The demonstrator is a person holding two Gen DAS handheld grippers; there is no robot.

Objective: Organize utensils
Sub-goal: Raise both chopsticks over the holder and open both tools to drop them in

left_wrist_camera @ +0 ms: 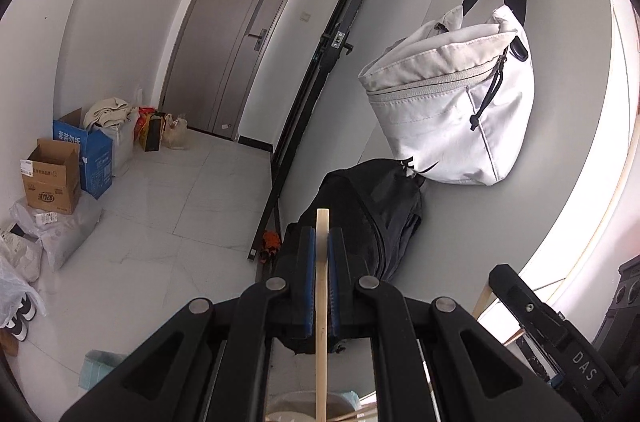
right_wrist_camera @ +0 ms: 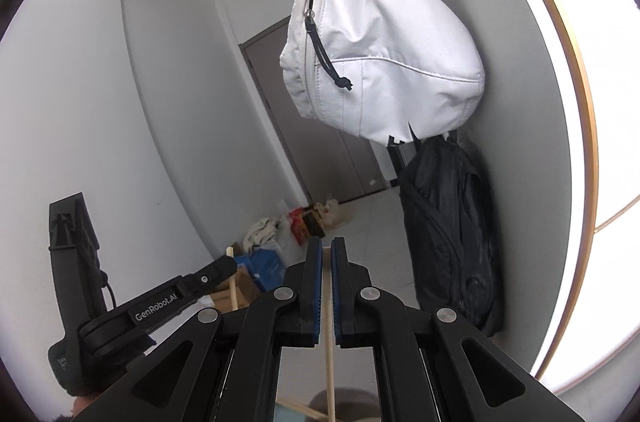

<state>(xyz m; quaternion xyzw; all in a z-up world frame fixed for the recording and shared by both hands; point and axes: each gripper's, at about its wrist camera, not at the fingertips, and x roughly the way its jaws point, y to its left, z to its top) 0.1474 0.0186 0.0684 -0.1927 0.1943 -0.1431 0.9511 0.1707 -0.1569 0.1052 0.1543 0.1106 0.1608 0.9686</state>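
Observation:
My left gripper (left_wrist_camera: 322,238) is shut on a pale wooden chopstick (left_wrist_camera: 321,322) that stands upright between its blue pads, its square end sticking out above the fingertips. My right gripper (right_wrist_camera: 326,250) is shut on a second wooden chopstick (right_wrist_camera: 329,354), also held upright, with its top end level with the fingertips. Both grippers are raised and point at the room, side by side. The left gripper (right_wrist_camera: 218,268) with its chopstick shows at the left of the right wrist view. The right gripper's finger (left_wrist_camera: 532,306) shows at the lower right of the left wrist view.
A white bag (left_wrist_camera: 452,102) hangs on the wall straight ahead above a black backpack (left_wrist_camera: 372,218). A grey door (left_wrist_camera: 236,42) is further back. Cardboard boxes (left_wrist_camera: 52,174) and bags line the left wall. A round container (left_wrist_camera: 296,408) shows dimly below the left gripper.

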